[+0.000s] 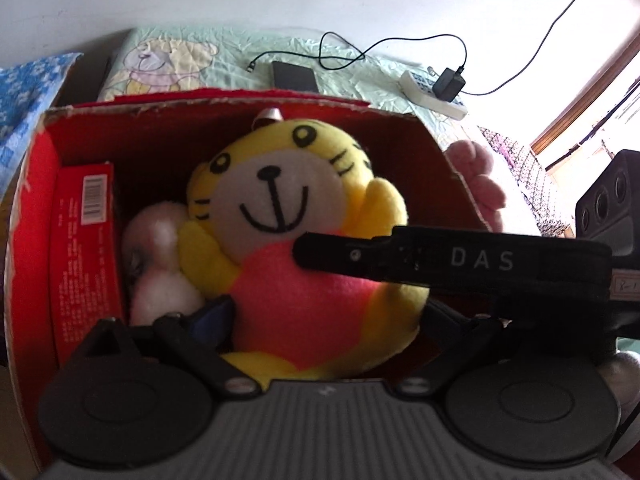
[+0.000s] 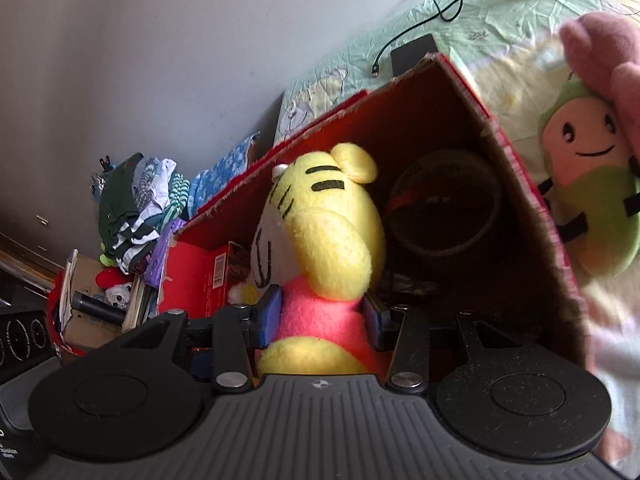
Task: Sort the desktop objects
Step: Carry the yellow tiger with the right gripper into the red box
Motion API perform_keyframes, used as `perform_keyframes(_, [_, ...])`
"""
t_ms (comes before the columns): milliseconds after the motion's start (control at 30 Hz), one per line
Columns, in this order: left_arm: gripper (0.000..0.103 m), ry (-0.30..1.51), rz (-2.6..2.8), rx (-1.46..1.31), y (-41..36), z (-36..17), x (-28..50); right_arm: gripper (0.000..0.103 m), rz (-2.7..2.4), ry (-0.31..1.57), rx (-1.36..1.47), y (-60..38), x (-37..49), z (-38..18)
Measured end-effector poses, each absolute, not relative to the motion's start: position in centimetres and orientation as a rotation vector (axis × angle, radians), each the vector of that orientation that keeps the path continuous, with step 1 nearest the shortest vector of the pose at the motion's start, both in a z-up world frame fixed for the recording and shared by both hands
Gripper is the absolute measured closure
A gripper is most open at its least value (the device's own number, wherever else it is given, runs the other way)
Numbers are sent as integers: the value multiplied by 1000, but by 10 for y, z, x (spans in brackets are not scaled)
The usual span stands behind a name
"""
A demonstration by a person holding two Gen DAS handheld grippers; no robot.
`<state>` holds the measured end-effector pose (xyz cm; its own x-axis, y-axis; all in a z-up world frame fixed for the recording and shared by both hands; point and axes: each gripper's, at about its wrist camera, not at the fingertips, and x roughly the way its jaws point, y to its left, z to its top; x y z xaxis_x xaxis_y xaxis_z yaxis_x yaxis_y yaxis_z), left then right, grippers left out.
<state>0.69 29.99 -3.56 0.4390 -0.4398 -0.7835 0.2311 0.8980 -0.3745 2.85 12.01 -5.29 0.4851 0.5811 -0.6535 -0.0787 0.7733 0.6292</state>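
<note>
Two claws meet at the yellow tiger plush (image 2: 320,240), which sits inside the red cardboard box (image 2: 528,208). The right claw (image 2: 322,316) pinches its pink belly between blue pads; the left claw (image 1: 326,316) also flanks that belly, though whether it truly grips I cannot tell. Already boxed around it: a red packet (image 1: 86,240), a whitish soft toy (image 1: 156,248) and a dark tape roll (image 2: 444,204). Beyond the box wall, a green-and-pink plush (image 2: 588,184) lies on the bed sheet (image 2: 500,16), seemingly unsorted; farther off sit a power strip (image 1: 434,94) and cable (image 1: 360,54).
</note>
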Motion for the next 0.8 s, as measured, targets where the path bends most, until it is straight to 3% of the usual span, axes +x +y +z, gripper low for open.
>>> perform_keyframes(200, [2, 1057, -436, -221, 299, -40, 8, 57, 426, 1027, 573, 124, 33, -59])
perform_keyframes(400, [2, 1058, -440, -186, 297, -37, 4, 48, 422, 1024, 557, 122, 32, -56])
perform_keyframes(633, [4, 1007, -432, -139, 292, -22, -7, 38, 401, 957, 471, 124, 25, -41])
perform_keyframes(800, [4, 931, -411, -127, 292, -9, -17, 38, 342, 865, 452, 115, 18, -29])
